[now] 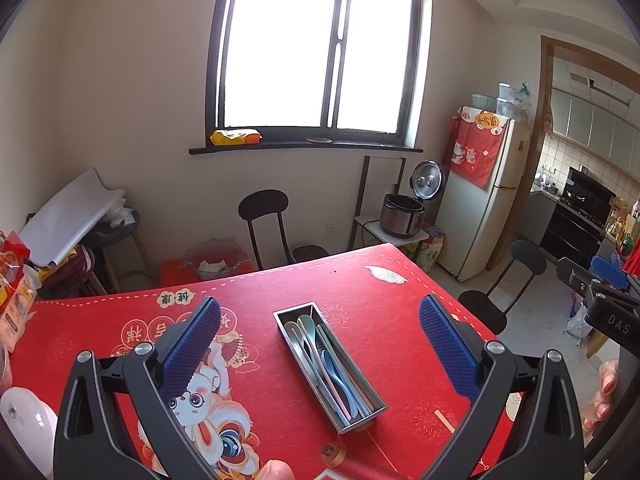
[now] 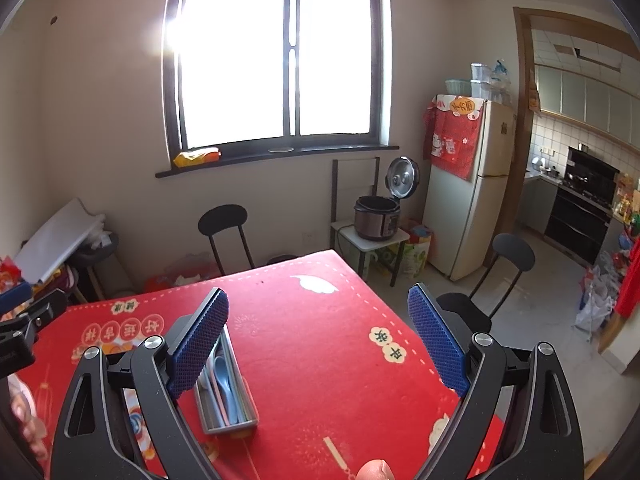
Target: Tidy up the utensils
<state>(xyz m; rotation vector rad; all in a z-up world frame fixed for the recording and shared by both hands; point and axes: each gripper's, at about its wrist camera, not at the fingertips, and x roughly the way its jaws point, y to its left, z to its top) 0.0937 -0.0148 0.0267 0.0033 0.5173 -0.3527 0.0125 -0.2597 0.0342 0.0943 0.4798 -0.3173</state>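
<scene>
A steel utensil tray (image 1: 375, 411) lies on the red table mat (image 1: 280, 280), holding several pastel spoons and chopsticks (image 1: 320, 356). My left gripper (image 1: 320, 322) is open and empty, held above the table with the tray between its blue-padded fingers (image 1: 192, 344). My right gripper (image 2: 318, 320) is open and empty too. In the right wrist view the tray (image 2: 250, 408) lies partly behind the left finger (image 2: 198, 348). The right gripper also shows at the right edge of the left wrist view (image 1: 600, 292); the left gripper at the left edge of the right wrist view (image 2: 28, 320).
Snack packets (image 1: 14, 280) and a white object (image 1: 28, 420) sit at the table's left edge. Black chairs (image 1: 266, 224) (image 1: 512, 280) stand at the far and right sides. A rice cooker (image 1: 404, 212) and fridge (image 1: 488, 184) stand beyond.
</scene>
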